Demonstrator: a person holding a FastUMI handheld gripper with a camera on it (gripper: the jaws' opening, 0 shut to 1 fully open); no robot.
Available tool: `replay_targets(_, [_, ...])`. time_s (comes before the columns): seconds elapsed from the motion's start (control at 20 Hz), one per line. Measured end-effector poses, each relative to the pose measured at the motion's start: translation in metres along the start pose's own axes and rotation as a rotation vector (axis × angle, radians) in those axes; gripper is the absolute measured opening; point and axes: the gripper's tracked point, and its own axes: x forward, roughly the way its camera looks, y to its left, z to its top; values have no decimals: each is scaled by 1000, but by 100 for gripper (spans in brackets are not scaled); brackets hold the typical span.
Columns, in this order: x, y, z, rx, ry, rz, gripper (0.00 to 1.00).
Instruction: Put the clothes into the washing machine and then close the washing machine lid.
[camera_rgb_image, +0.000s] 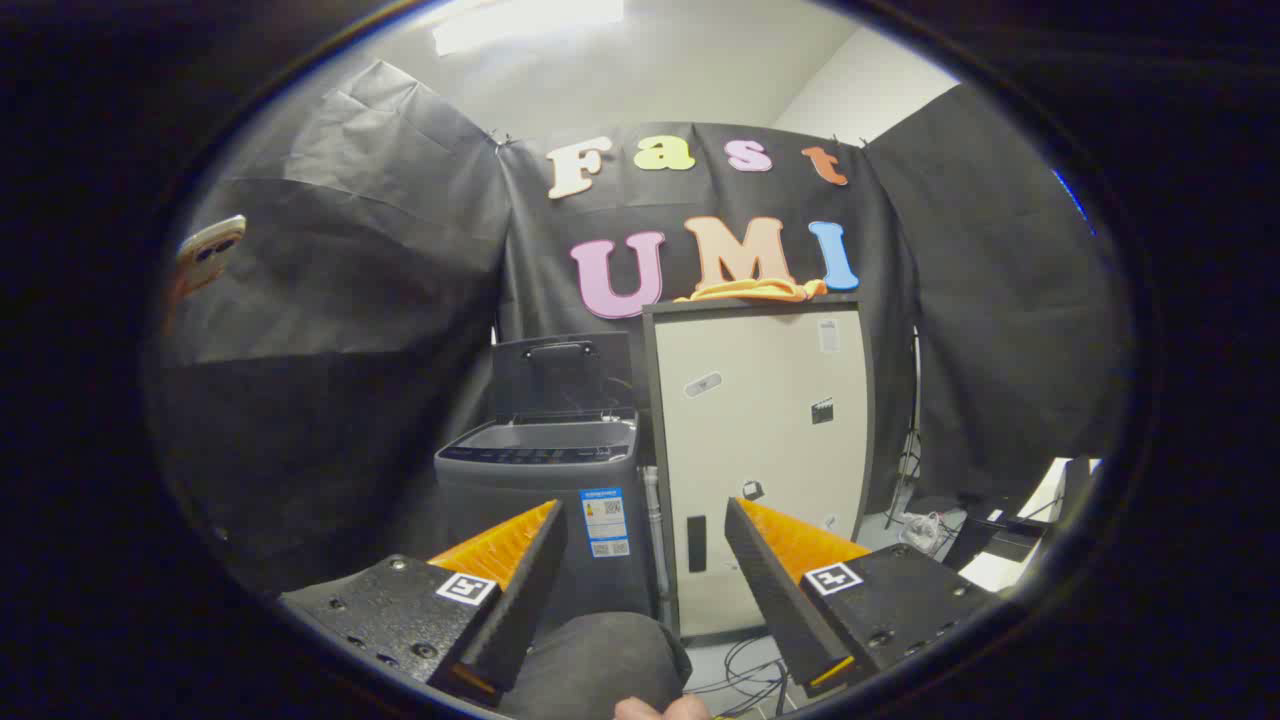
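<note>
Gaping gripper (645, 525), washing machine (545, 500) drum hidden, lid (560, 375) up

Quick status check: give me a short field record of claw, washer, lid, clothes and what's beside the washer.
claw: open, holding nothing, well short of the machine
washing machine: grey top-loader, beyond the fingers
lid: raised, standing upright at the back
clothes: orange garment lying on top of the cabinet, not yet picked up
cabinet: pale, taller, immediately beside the washing machine
floor: loose cables below the cabinet
</note>
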Motion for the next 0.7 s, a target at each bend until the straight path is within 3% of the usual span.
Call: replay_targets(0.7, [-1,2,-4,-16,14,1,96])
